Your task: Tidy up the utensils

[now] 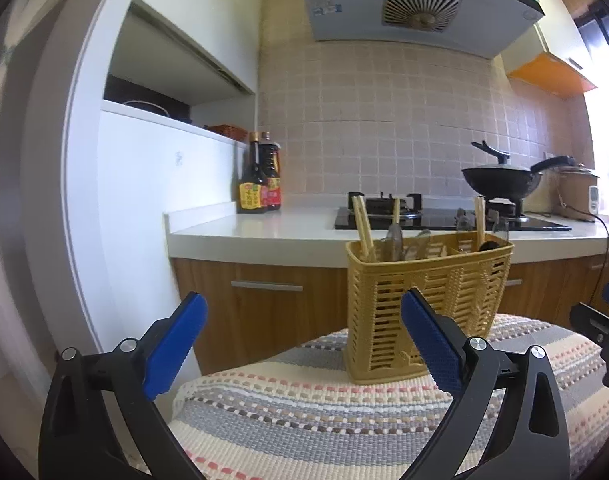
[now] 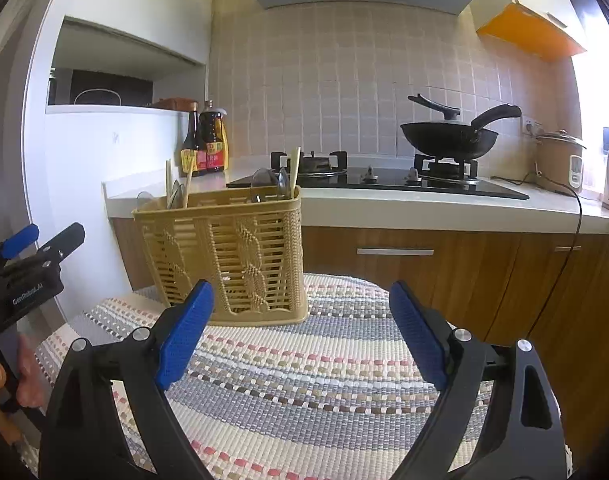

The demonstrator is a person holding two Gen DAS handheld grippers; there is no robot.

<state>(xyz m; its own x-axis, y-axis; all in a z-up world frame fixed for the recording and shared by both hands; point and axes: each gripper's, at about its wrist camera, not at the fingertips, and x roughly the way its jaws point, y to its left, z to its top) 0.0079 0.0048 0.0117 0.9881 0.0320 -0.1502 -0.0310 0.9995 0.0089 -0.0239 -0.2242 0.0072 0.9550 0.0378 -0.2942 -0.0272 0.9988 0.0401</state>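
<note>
A yellow slatted utensil basket stands upright at the far end of a striped woven mat; it also shows in the right wrist view. It holds wooden chopsticks and clear plastic spoons. My left gripper is open and empty, just short of the basket, its right finger in front of the basket's lower wall. My right gripper is open and empty above the mat, in front of the basket. The left gripper shows at the left edge of the right wrist view.
Behind the mat is a white kitchen counter with wooden cabinets below. Two sauce bottles stand at its left end. A gas hob carries a black wok. A rice cooker with a cord stands at the right.
</note>
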